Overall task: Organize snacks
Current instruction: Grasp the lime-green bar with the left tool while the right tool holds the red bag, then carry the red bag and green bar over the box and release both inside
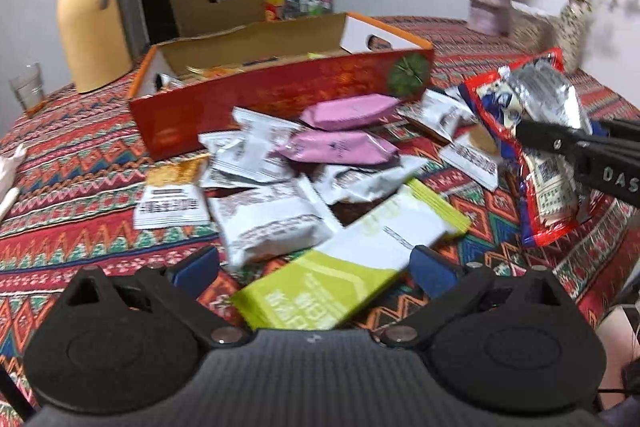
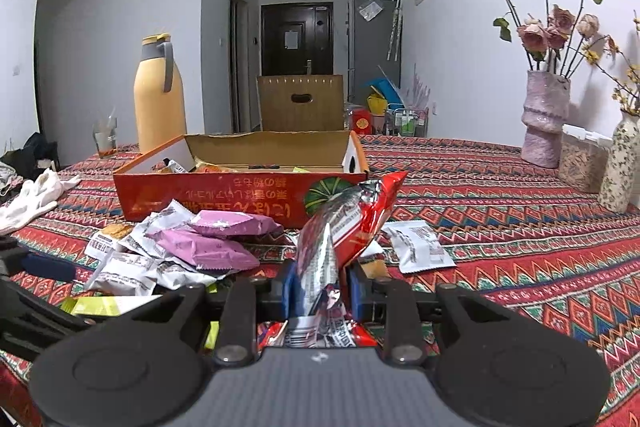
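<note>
A pile of snack packets lies on the patterned tablecloth in front of an open red box. The pile holds two pink packets, several white packets and a green and white packet. My left gripper is open, its blue pads either side of the green packet, low over it. My right gripper is shut on a red and silver snack bag, held up above the table; it also shows at the right of the left wrist view. The red box holds a few snacks.
A yellow thermos and a glass stand behind the box at the left. Vases with flowers and a jar stand at the far right. A white cloth lies at the left edge. A cardboard box sits beyond the table.
</note>
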A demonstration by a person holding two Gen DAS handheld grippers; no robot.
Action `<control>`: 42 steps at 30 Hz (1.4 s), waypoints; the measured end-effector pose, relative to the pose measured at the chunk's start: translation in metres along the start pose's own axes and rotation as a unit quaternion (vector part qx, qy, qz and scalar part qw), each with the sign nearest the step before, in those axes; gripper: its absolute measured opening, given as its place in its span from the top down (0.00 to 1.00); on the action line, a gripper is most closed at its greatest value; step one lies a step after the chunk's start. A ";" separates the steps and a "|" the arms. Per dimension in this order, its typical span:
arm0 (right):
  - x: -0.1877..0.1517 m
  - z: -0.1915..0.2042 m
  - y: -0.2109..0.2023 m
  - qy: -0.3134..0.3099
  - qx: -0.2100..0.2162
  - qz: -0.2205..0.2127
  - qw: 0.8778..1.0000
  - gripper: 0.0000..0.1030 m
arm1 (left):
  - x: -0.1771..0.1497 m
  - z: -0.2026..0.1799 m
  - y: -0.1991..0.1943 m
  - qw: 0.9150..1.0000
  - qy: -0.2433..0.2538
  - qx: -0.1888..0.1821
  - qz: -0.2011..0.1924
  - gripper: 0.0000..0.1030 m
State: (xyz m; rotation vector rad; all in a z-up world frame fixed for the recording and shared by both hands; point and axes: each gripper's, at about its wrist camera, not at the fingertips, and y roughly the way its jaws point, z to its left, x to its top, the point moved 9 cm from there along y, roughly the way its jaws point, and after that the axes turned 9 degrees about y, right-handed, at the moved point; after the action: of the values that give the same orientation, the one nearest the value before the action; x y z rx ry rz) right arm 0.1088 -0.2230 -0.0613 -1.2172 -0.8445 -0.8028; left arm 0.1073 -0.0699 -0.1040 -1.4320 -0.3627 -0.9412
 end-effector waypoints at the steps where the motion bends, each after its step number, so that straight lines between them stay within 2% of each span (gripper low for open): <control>1: -0.001 -0.001 -0.002 0.002 0.000 -0.001 1.000 0.75 | -0.001 -0.001 0.002 1.000 0.001 -0.002 0.003 0.00; 8: -0.004 -0.007 -0.012 0.012 0.002 -0.003 1.000 0.75 | -0.006 -0.013 0.010 1.000 -0.020 -0.009 0.021 0.01; 10: -0.006 -0.008 -0.014 0.014 0.005 -0.003 1.000 0.75 | -0.009 -0.019 0.009 0.999 -0.024 -0.016 0.027 0.09; 12: -0.008 -0.010 -0.016 0.017 0.007 -0.003 1.000 0.75 | -0.011 -0.024 0.006 0.999 -0.023 -0.014 0.029 0.13; 16: -0.013 -0.015 -0.018 0.025 0.012 0.000 1.000 0.75 | -0.008 -0.033 -0.002 0.999 -0.026 -0.025 0.026 0.35; 18: -0.016 -0.017 -0.018 0.029 0.014 0.003 0.999 0.75 | -0.006 -0.038 -0.003 0.999 -0.028 -0.028 0.026 0.41; 21: -0.020 -0.022 -0.020 0.034 0.018 0.006 0.999 0.75 | -0.003 -0.046 -0.003 0.999 -0.025 -0.025 0.025 0.43; 27: -0.023 -0.034 -0.023 0.045 0.020 0.006 0.999 0.75 | 0.004 -0.054 0.007 0.999 -0.024 -0.011 0.023 0.41; 29: -0.024 -0.037 -0.024 0.048 0.021 0.006 0.999 0.75 | 0.007 -0.057 0.009 1.000 -0.022 -0.009 0.020 0.45; 31: -0.025 -0.039 -0.025 0.050 0.022 0.006 0.998 0.75 | 0.008 -0.060 0.009 1.000 -0.019 -0.012 0.016 0.55; 34: -0.025 -0.041 -0.025 0.053 0.024 0.006 0.998 0.75 | 0.009 -0.064 0.007 1.000 -0.014 -0.014 0.012 0.63; 42: -0.023 -0.036 -0.029 0.050 0.027 0.002 0.998 0.75 | 0.014 -0.065 -0.008 1.000 -0.012 -0.017 -0.008 0.64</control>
State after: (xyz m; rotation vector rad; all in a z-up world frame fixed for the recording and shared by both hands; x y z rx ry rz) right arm 0.0769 -0.2618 -0.0740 -1.1216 -0.7773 -0.8259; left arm 0.0893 -0.1346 -0.0991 -1.4746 -0.3774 -0.9482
